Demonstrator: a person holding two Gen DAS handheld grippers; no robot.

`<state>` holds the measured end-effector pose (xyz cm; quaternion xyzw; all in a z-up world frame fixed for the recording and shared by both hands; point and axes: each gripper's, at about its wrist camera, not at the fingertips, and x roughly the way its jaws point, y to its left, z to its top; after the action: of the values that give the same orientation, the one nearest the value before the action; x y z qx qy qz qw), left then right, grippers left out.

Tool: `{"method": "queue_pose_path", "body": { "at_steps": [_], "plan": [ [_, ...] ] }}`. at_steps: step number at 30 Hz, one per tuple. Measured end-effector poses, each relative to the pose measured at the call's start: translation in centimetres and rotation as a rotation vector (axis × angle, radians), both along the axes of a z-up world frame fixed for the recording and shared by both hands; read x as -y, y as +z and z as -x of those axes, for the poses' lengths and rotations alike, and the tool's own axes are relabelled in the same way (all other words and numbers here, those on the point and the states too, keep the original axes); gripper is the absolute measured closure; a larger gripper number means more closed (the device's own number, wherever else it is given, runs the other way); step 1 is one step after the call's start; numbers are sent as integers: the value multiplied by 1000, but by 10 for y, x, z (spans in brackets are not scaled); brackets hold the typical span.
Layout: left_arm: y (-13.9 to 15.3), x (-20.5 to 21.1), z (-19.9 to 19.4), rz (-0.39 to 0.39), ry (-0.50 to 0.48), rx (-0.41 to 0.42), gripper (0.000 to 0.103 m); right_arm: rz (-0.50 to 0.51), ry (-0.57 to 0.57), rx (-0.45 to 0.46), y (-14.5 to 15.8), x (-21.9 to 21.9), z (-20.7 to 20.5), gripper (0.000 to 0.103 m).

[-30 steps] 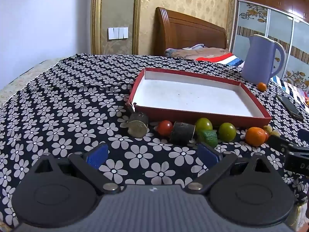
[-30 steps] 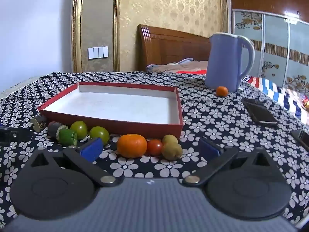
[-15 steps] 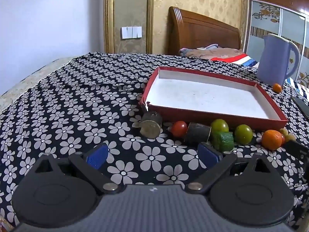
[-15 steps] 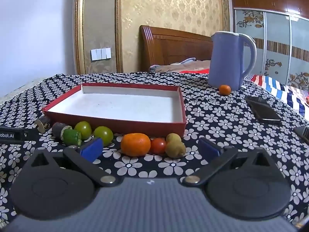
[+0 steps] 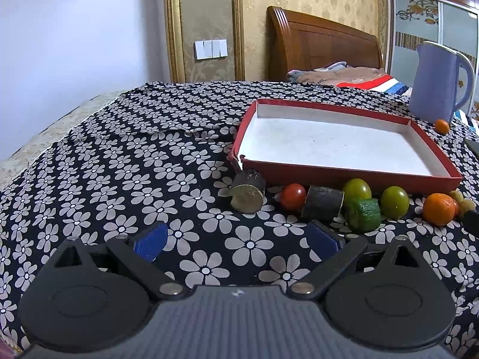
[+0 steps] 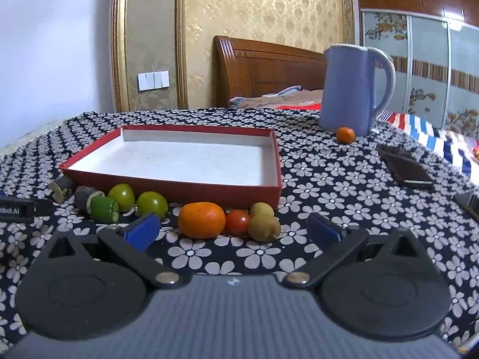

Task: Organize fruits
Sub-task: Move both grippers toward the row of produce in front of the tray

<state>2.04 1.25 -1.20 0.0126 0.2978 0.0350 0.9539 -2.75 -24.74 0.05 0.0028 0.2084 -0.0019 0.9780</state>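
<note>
A red tray (image 5: 344, 176) (image 6: 185, 190) with a white, bare floor sits on the flowered cloth. Fruit lines its near wall: two dark cut chunks (image 5: 248, 195) (image 5: 322, 207), a red tomato (image 5: 293, 196), a green cut piece (image 5: 364, 214) (image 6: 104, 208), two green tomatoes (image 5: 394, 202) (image 6: 152, 204), an orange (image 5: 439, 208) (image 6: 201, 220), another red tomato (image 6: 237, 222) and two brown-yellow fruits (image 6: 265, 228). My left gripper (image 5: 236, 239) is open, short of the dark chunks. My right gripper (image 6: 233, 229) is open, just short of the orange.
A lilac kettle (image 6: 350, 89) (image 5: 434, 83) stands at the back right with a small orange (image 6: 345, 135) at its foot. Two dark phones (image 6: 405, 167) (image 6: 467, 202) lie on the right. The left gripper's body (image 6: 15, 209) shows at the right wrist view's left edge.
The left gripper has swung left and nearer, so the dark chunks now lie ahead of it. The right gripper has crept towards the orange. Both stay open.
</note>
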Motion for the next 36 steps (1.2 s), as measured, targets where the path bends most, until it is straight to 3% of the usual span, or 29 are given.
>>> {"method": "queue_pose_path", "body": {
  "at_steps": [8, 18, 26, 31, 36],
  "plan": [
    [-7, 2, -2, -11, -4, 2, 3, 13, -2, -2, -3, -4, -8, 0],
    [-21, 1, -4, -17, -1, 3, 3, -38, -29, -110, -22, 5, -26, 0],
    [-20, -6, -4, 27, 4, -1, 3, -97, -4, -91, -25, 11, -21, 0],
    [-19, -5, -3, 15, 16, -5, 3, -131, 4, -89, -24, 14, -21, 0],
    [-5, -13, -3, 65, -26, 0, 3, -155, 5, -84, -25, 17, -20, 0]
  ]
}}
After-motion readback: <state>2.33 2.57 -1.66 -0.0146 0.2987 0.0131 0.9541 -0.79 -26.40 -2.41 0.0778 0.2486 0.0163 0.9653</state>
